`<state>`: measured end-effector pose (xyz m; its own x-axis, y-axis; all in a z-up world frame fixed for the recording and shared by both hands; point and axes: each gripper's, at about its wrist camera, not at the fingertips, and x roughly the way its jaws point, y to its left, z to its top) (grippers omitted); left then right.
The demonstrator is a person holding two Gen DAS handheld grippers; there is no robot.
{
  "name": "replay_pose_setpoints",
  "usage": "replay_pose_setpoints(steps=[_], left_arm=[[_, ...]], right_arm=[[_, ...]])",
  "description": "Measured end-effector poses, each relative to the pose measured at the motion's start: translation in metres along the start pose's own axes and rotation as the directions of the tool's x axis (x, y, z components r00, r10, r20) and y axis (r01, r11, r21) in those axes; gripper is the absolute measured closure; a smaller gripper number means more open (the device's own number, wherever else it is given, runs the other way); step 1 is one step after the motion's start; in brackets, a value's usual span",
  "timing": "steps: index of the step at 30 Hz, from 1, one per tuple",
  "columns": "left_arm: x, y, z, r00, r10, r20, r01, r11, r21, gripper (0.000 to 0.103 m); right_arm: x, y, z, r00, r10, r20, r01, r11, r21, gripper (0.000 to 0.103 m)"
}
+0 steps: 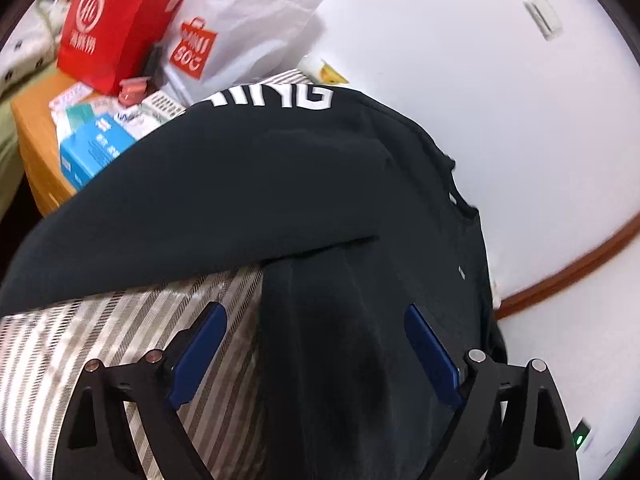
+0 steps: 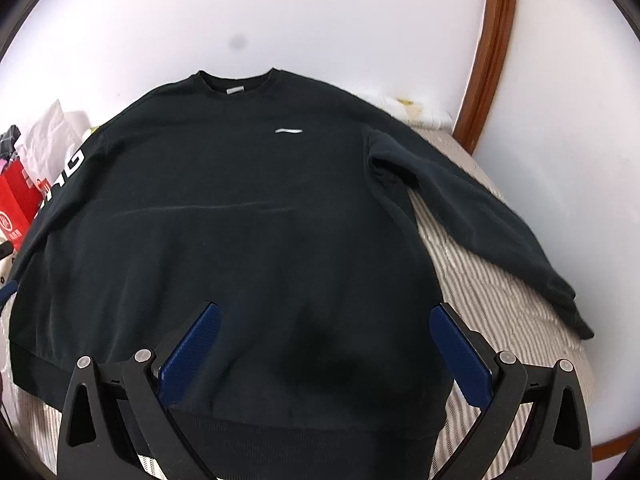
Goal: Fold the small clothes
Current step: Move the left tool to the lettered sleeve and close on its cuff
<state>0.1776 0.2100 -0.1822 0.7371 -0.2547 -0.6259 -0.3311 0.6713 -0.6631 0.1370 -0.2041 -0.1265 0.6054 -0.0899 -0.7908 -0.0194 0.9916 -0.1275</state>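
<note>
A: Where is the sweatshirt [image 2: 240,216]?

B: Spread flat, front up, on the striped bedcover [image 2: 492,304], collar away from the right gripper [image 2: 324,320]. Its body runs right up beneath that gripper, and the hem lies just below the blue pads [image 2: 192,352].

A: Is the right gripper gripping it?

B: No. The jaws stand wide apart over the cloth, nothing pinched between them.

A: And the left gripper [image 1: 316,320]?

B: Also released. Its pads [image 1: 200,352] are spread, one over the bedcover [image 1: 80,340], the other over the sweatshirt [image 1: 240,184]. A dark fold of the cloth lies in the gap between them, but neither pad presses it.

A: The sleeves?

B: In the left view one sleeve stretches across ahead of the gripper, white lettering [image 1: 280,98] near its far end. In the right view the other sleeve [image 2: 500,224] trails off to the right of the gripper, over the bedcover.

A: Any containers?

B: Beyond the left gripper, up to its left, a red bag [image 1: 120,20] and a white bag [image 1: 240,20] stand on a wooden table [image 1: 36,152]. I cannot tell what is in either. A blue box [image 1: 92,152] sits in front of them, shut.
</note>
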Motion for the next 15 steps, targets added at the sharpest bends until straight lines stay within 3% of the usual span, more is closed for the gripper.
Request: replay_pose_setpoints(steps=[2,8,13,15], left_arm=[[0.008,0.006,0.005,1.0,0.007,0.01,-0.006,0.999,-0.035,0.015],[0.019,0.015,0.02,0.997,0.057,0.059,-0.052,0.996,-0.075,0.033],[0.026,0.011,0.04,0.976,0.202,0.076,-0.2,0.979,-0.038,0.081],[0.023,0.002,0.048,0.971,0.219,0.097,-0.22,0.976,0.0,0.091]], right_arm=[[-0.002,0.002,0.0,1.0,-0.002,0.005,0.002,1.0,-0.008,0.0],[0.007,0.0,-0.002,1.0,-0.01,-0.009,0.01,0.999,-0.031,0.0],[0.018,-0.007,-0.004,0.999,-0.015,-0.031,0.014,1.0,-0.022,0.0],[0.021,-0.011,-0.005,0.999,-0.009,-0.033,0.009,1.0,-0.006,0.0]])
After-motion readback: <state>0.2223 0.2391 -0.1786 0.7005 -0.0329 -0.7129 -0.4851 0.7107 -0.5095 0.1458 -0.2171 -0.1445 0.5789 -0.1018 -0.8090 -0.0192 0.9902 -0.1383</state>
